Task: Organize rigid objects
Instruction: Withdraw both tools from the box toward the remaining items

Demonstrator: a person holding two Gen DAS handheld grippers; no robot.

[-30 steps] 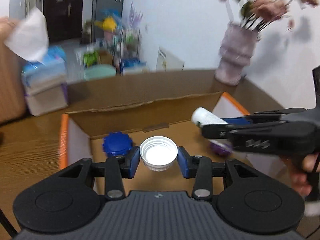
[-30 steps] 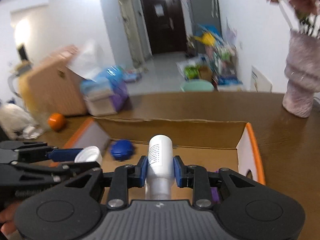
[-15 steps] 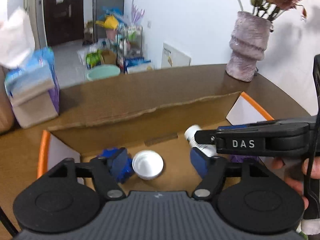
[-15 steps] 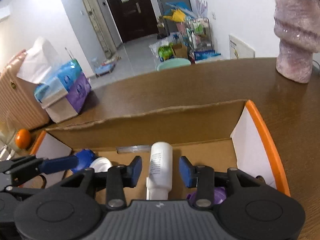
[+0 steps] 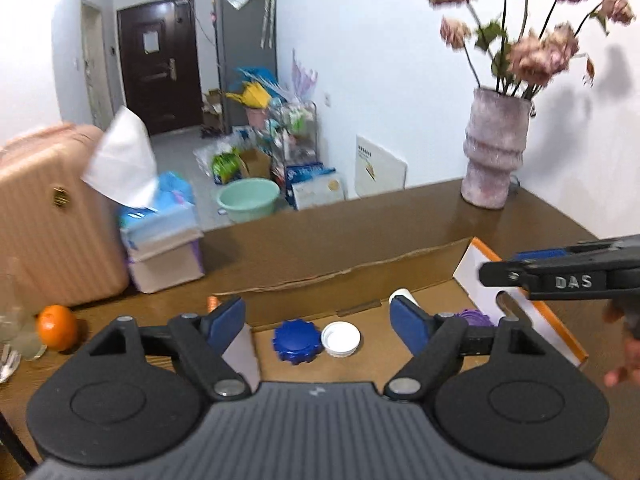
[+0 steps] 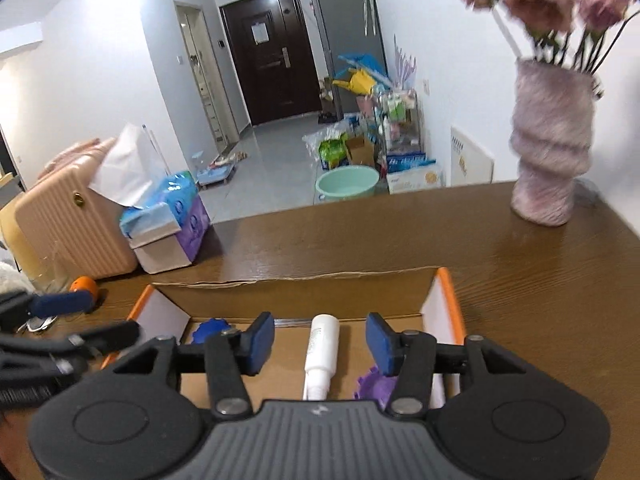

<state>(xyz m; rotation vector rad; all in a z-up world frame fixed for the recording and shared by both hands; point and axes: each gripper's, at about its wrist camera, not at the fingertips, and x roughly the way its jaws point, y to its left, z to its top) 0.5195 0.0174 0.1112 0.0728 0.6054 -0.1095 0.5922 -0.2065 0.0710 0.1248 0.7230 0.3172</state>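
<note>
A brown wooden worktop (image 6: 520,280) carries an open cardboard box (image 6: 304,292), a vase (image 6: 550,160) behind it. My left gripper (image 5: 318,322) hangs above the box, jaws opening with nothing between them; the white cap (image 5: 341,339) lies below on the box floor, touching the blue lid (image 5: 298,340). A second ago I pinched that cap. My right gripper (image 6: 320,342) is also opening, and the white bottle (image 6: 322,350) it held then lies flat below the gap, a purple lid (image 6: 374,384) beside it. Both grippers tilt downward over the box.
</note>
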